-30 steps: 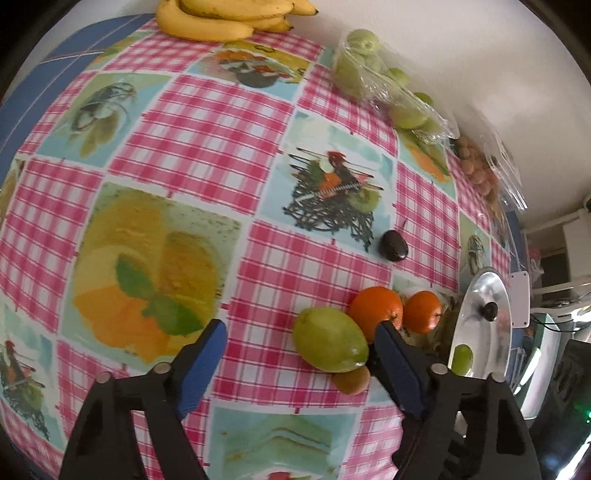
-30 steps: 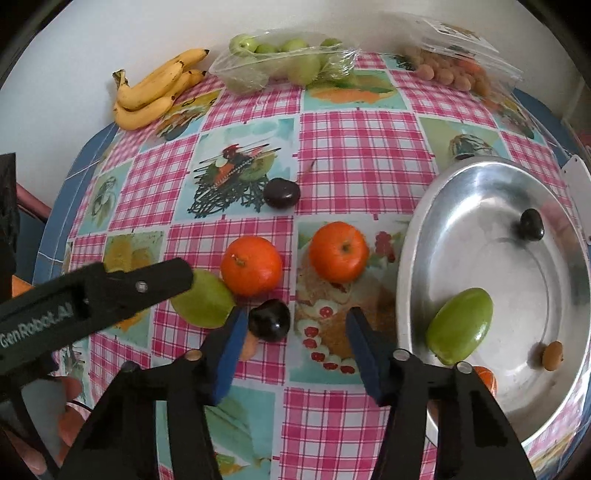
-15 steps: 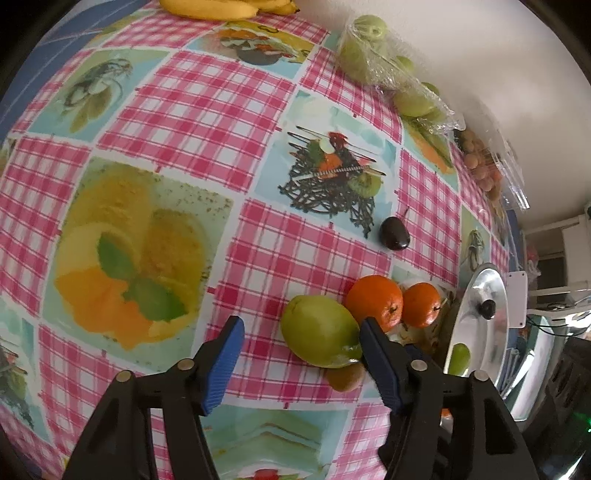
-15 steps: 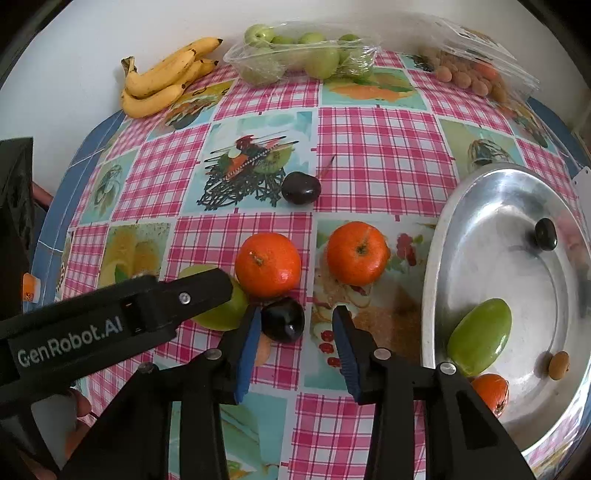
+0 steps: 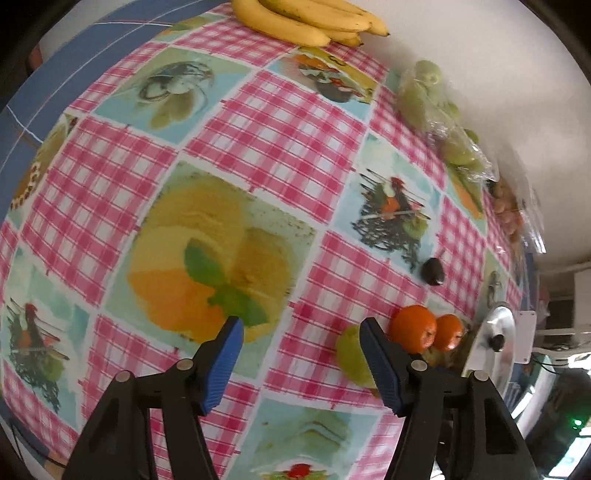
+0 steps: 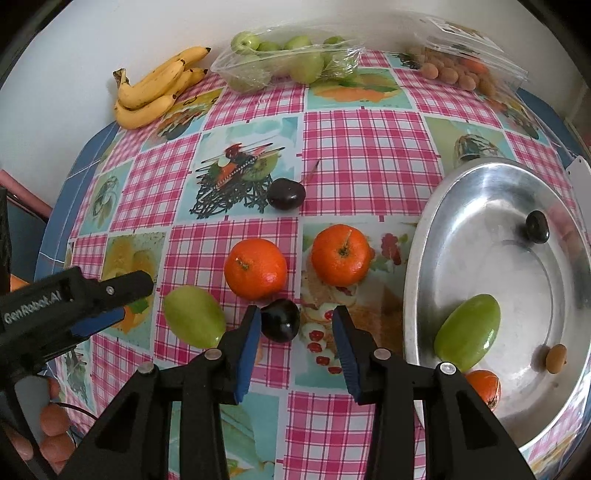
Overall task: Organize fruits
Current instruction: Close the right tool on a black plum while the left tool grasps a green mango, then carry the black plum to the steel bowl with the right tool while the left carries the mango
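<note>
Tablecloth (image 5: pixel 280 122) lies bare between the left gripper (image 5: pixel 299 354) and the bananas (image 5: pixel 306 18) at the wall edge. That gripper points steeply down, jaws parted and empty, green fruit (image 5: pixel 351 358) just outside one finger. Right gripper (image 6: pixel 295 332), also steep, stands open around a dark plum (image 6: pixel 280 319) touching one pad, beside the metal tray (image 6: pixel 424 236).

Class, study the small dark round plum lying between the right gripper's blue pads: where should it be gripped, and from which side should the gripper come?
Grip the dark round plum across its widest middle, coming from above. It is round and smooth, so a grip off the middle could squeeze it out. It lies beside the left pad of the right gripper, so shift left to centre it; the orange mandarin behind crowds a sideways approach.
</note>
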